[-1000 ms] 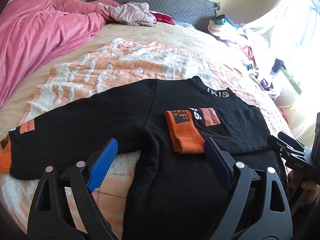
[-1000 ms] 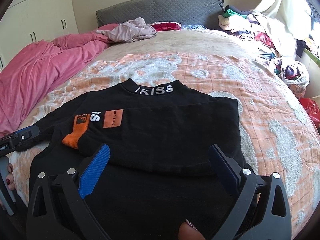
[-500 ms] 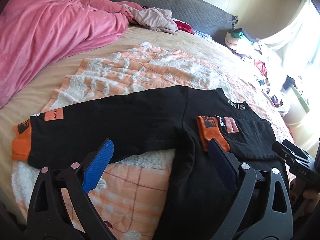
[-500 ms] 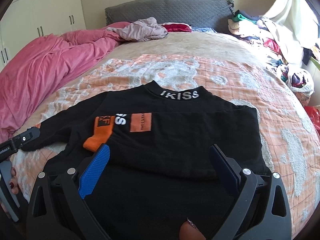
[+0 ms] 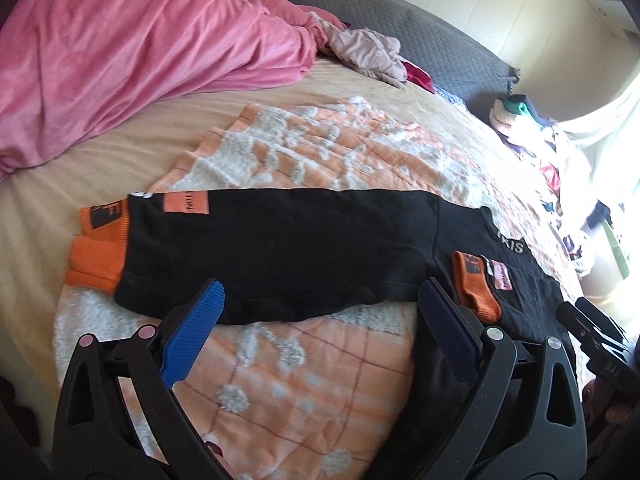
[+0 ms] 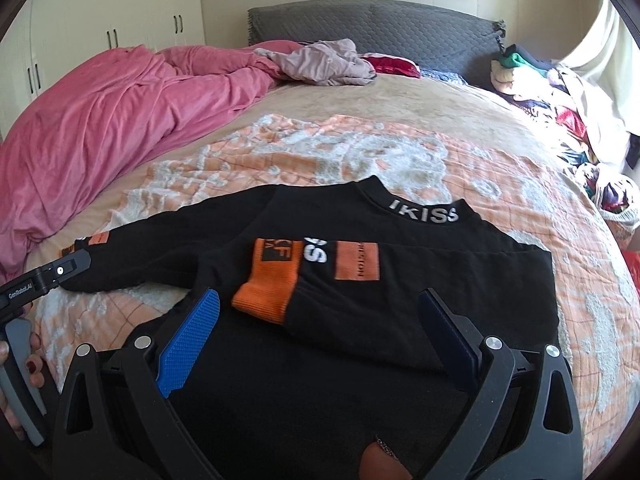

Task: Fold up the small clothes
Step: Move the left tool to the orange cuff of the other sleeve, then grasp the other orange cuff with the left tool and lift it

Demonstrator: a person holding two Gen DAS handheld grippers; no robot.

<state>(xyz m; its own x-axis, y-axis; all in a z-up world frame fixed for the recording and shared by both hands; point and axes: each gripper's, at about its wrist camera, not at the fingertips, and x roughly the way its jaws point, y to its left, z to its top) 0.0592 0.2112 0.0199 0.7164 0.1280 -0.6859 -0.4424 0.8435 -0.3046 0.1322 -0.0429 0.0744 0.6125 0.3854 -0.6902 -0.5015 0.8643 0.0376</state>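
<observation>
My left gripper (image 5: 320,332) has its jaws spread wide, having just been opening, with nothing between them; only the lower edge of the outstretched sleeve (image 5: 280,256) and the blanket (image 5: 288,368) show in the gap. My right gripper (image 6: 316,340) is also wide open, hovering over the sweater (image 6: 360,320) without pinching it.

The sweater is black, lying flat on the orange-and-white blanket in the middle of the bed (image 6: 400,104). Its collar (image 6: 424,214) reads IKISS in white. One sleeve is already folded across the chest, its orange cuff (image 6: 268,284) lying on the body beside an orange patch (image 6: 357,261). The other sleeve stretches straight out to the side, ending in its own orange cuff (image 5: 98,256) that reaches past the blanket's edge onto the sheet.

A pink duvet (image 6: 100,128) is heaped along one side, a pale garment (image 6: 320,62) lies crumpled by the grey headboard (image 6: 380,26), and a pile of clothes (image 6: 552,92) crowds the window side. Nothing lies on the sweater itself.

Only the left view shows the far cuff in full; only the right view shows the whole collar lettering, white cupboards (image 6: 108,36), and a hand (image 6: 20,364) holding the left gripper's handle
</observation>
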